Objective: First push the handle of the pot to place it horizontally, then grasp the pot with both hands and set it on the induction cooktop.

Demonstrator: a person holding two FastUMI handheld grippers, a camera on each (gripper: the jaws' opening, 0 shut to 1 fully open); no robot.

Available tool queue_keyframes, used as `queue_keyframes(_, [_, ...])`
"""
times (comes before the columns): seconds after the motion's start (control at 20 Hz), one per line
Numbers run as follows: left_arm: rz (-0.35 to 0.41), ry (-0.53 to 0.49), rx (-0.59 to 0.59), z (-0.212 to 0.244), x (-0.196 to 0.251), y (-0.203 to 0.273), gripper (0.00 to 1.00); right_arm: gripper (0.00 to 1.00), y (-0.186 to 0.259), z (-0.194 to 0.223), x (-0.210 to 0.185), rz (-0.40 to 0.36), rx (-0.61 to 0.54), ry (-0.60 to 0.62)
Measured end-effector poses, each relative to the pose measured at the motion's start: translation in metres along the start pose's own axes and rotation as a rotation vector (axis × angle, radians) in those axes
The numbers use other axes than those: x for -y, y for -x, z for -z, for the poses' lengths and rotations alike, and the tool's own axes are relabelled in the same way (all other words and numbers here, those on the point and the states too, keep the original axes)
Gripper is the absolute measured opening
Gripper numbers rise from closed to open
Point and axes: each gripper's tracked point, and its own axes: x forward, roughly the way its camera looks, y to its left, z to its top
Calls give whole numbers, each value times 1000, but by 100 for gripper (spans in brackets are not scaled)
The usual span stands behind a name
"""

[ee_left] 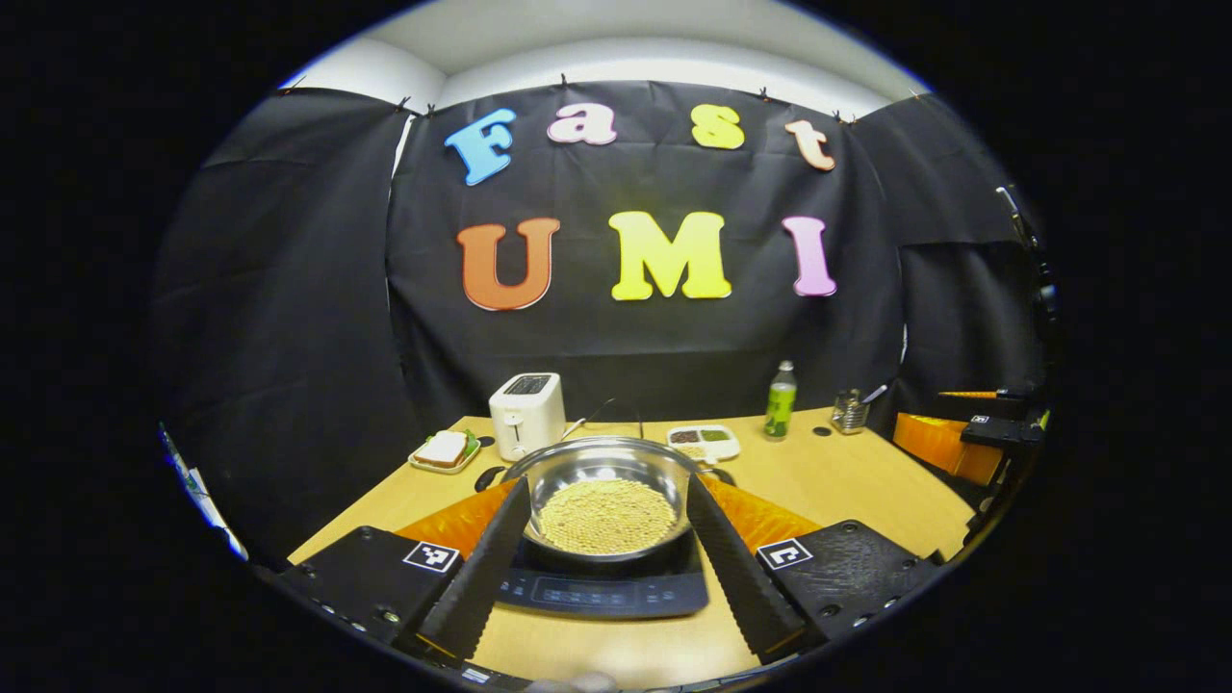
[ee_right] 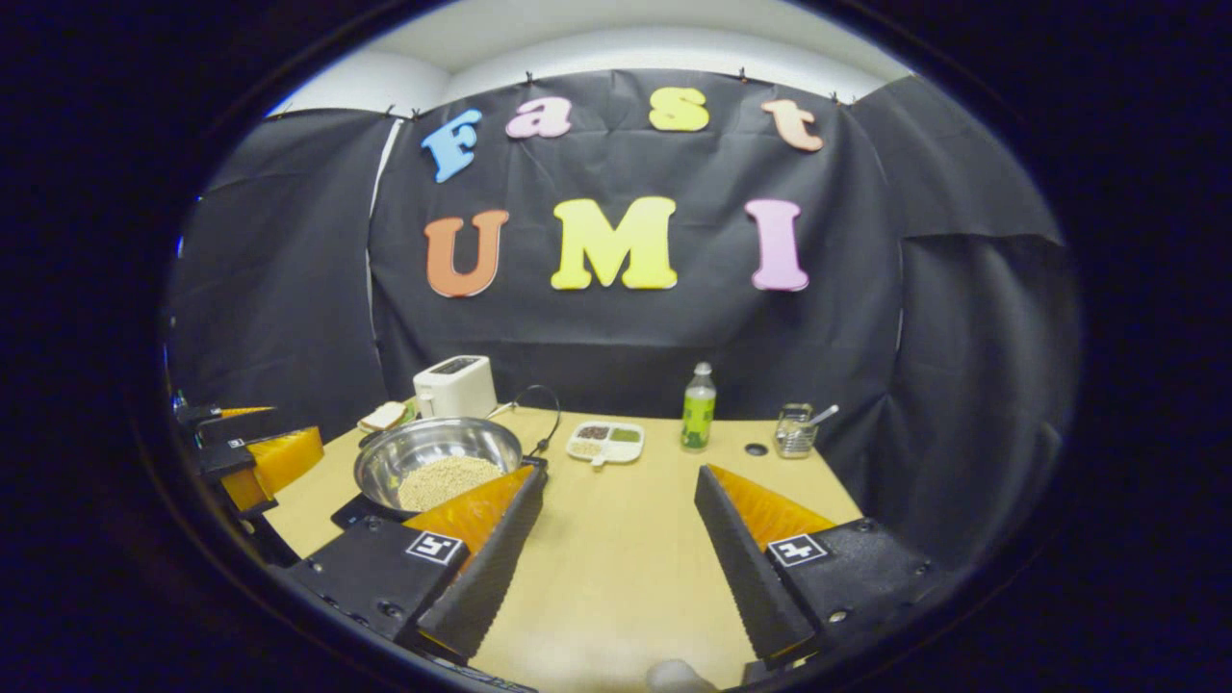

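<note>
A steel pot [ee_left: 606, 496] holding pale grains stands on the black induction cooktop [ee_left: 602, 585] at the table's near middle. Small dark handles [ee_left: 488, 474] stick out at its left and right sides. My left gripper [ee_left: 608, 484] is open, its two fingers framing the pot from the near side without pressing on it. In the right gripper view the pot [ee_right: 438, 462] and cooktop [ee_right: 351, 510] lie off to the left. My right gripper [ee_right: 621, 474] is open over bare tabletop, nothing between its fingers. Each view catches the other gripper at its edge [ee_left: 972, 433] [ee_right: 255, 457].
Along the back of the wooden table [ee_left: 847, 481] stand a white toaster [ee_left: 526, 414], a plate with a sandwich [ee_left: 445, 450], a divided dish of seeds [ee_left: 705, 441], a green bottle [ee_left: 781, 399] and a glass jar with a spoon [ee_left: 849, 411]. A black cable [ee_right: 549, 414] loops behind the pot.
</note>
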Motion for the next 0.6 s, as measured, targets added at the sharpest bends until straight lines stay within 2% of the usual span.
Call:
queue_keyframes(0.3, [69, -37, 134, -75, 70, 112, 96, 100, 142, -68, 60, 37, 126, -35])
queue_keyframes(0.6, [78, -26, 202, -113, 98, 191, 96, 100, 232, -96, 100, 70, 189, -63])
